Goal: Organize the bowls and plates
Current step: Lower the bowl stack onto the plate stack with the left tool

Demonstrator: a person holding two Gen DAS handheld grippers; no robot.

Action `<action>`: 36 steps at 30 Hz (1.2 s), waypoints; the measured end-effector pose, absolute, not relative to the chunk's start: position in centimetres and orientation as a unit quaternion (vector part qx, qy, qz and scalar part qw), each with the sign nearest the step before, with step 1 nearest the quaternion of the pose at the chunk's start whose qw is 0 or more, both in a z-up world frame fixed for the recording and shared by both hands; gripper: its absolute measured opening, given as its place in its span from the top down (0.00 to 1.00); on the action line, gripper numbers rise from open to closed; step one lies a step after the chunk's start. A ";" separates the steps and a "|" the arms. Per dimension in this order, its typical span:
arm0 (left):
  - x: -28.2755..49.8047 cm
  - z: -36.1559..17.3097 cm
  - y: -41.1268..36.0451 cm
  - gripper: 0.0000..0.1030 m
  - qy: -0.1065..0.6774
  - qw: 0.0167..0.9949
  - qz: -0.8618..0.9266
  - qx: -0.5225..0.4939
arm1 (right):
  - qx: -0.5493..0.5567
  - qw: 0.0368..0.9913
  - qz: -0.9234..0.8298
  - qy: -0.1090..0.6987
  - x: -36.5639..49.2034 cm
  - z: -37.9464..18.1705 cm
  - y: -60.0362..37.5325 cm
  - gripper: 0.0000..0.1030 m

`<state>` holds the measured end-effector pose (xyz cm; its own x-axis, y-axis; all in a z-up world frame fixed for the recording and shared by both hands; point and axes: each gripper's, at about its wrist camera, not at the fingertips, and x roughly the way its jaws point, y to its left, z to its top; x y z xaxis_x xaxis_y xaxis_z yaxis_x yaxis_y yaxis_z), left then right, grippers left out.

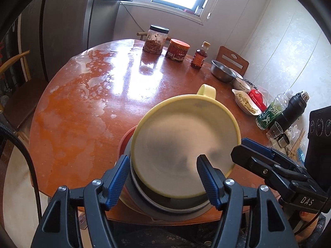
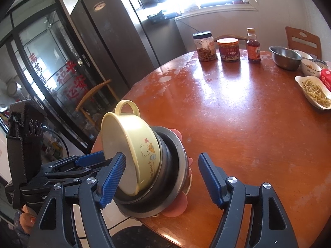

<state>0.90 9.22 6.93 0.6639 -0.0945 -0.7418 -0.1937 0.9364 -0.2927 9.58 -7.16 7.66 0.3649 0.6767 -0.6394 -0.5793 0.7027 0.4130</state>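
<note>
The yellow bowl (image 1: 184,144) with a loop handle sits on top of a nested stack at the near edge of the round counter (image 1: 82,103). Below it are a dark grey bowl (image 2: 171,177) and a pink piece (image 2: 175,208) with a scalloped rim; how many pieces lie between them is hard to tell, since the yellow bowl covers their insides. The stack overhangs the counter's near edge a little, and in the right wrist view the yellow bowl leans toward the left claw.

The left claw (image 1: 163,179) stands apart across the near rim of the stack: one blue pad is outside the wall on the left, the other is over the inside of the yellow bowl. Neither pad presses visibly on the rim. The right claw (image 2: 161,177) is also apart; its left pad is at the yellow bowl's near rim, and its right pad is clear of the stack over bare counter. Whether the left pad touches the bowl cannot be told.

Along the far edge stand a black-lidded jar (image 1: 155,39), an orange-lidded jar (image 1: 177,50) and a small brown bottle (image 1: 199,55). Along the right edge are a steel bowl (image 1: 223,71), a white bowl (image 1: 241,84), a white dish (image 2: 312,92) of yellowish strips, a red packet (image 1: 257,99) and a green bottle (image 1: 271,113). Nothing stands between the stack and these.
</note>
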 end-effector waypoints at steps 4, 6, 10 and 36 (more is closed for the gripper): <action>0.3 7.6 8.9 0.33 0.400 0.900 0.030 -0.171 | 0.057 0.826 0.381 0.412 9.4 7.8 -7.5 0.28; 0.1 7.9 8.7 0.32 0.396 0.902 0.030 -0.169 | 0.056 0.826 0.382 0.410 9.3 7.9 -7.7 0.27; -0.7 8.8 8.4 0.32 0.386 0.907 0.031 -0.166 | 0.055 0.828 0.383 0.405 8.8 8.1 -8.1 0.27; -3.0 3.2 15.6 0.29 0.430 0.875 0.119 -0.187 | 0.031 0.817 0.385 0.428 6.4 4.0 -9.0 0.25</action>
<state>-2.97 15.55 3.24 0.6013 0.0469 -0.7977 -0.3681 0.9023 -0.2244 6.45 -8.99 3.98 0.3363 0.6559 -0.6758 -0.6029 0.7012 0.3806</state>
